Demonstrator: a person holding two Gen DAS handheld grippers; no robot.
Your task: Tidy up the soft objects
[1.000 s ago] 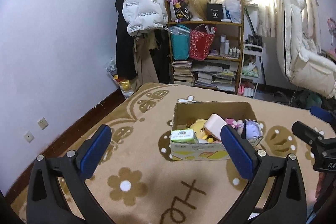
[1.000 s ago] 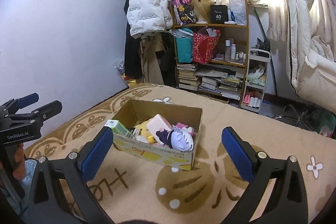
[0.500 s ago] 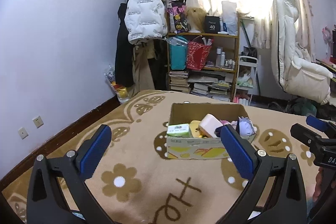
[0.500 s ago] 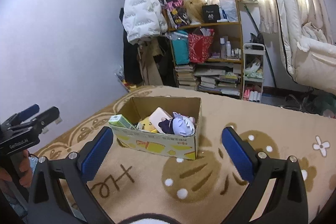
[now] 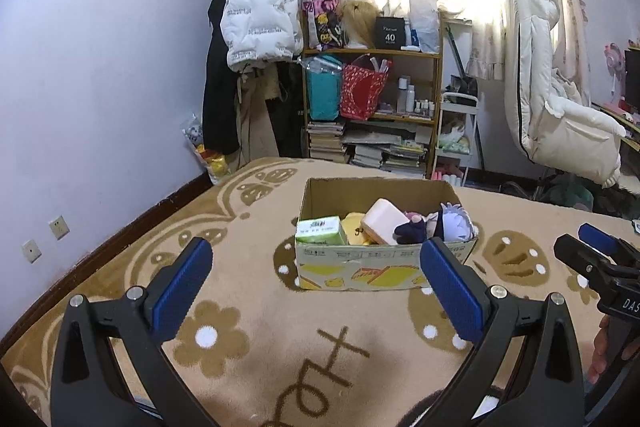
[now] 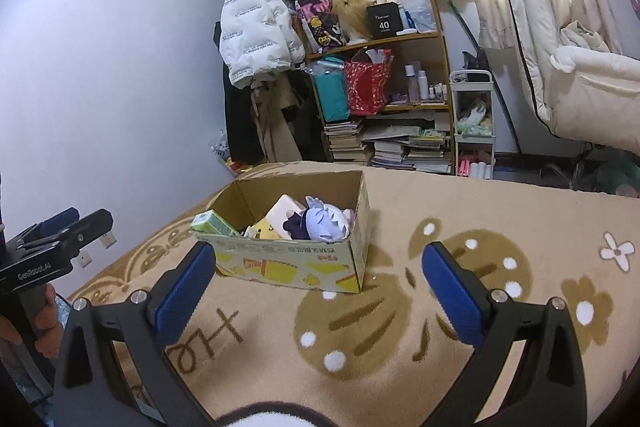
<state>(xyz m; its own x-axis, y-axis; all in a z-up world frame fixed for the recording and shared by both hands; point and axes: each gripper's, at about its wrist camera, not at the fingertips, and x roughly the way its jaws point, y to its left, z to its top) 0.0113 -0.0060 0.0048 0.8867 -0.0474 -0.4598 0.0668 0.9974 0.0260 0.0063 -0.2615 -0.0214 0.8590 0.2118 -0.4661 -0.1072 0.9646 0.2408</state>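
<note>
A cardboard box (image 5: 360,267) (image 6: 288,263) stands on a tan patterned blanket. In it lie a green tissue pack (image 5: 320,231) (image 6: 212,223), a pink pad (image 5: 386,221) (image 6: 284,211), a yellow plush (image 5: 354,227) (image 6: 266,229) and a pale-haired doll (image 5: 450,223) (image 6: 324,223). My left gripper (image 5: 316,287) is open and empty, well short of the box. My right gripper (image 6: 320,287) is open and empty, short of the box's right corner. Each gripper also shows in the other's view, the right gripper (image 5: 596,259) at the right edge and the left gripper (image 6: 56,239) at the left edge.
The blanket (image 5: 240,267) (image 6: 480,227) spreads around the box. Behind it stand a cluttered shelf (image 5: 372,107) (image 6: 392,99), hanging coats (image 5: 260,27), a small cart (image 6: 474,123) and a white chair (image 5: 560,107). A wall (image 5: 100,87) runs along the left.
Both grippers have drawn back and tilted up, so the box sits lower and smaller in each view. Both stay open. The box contents have not moved.
</note>
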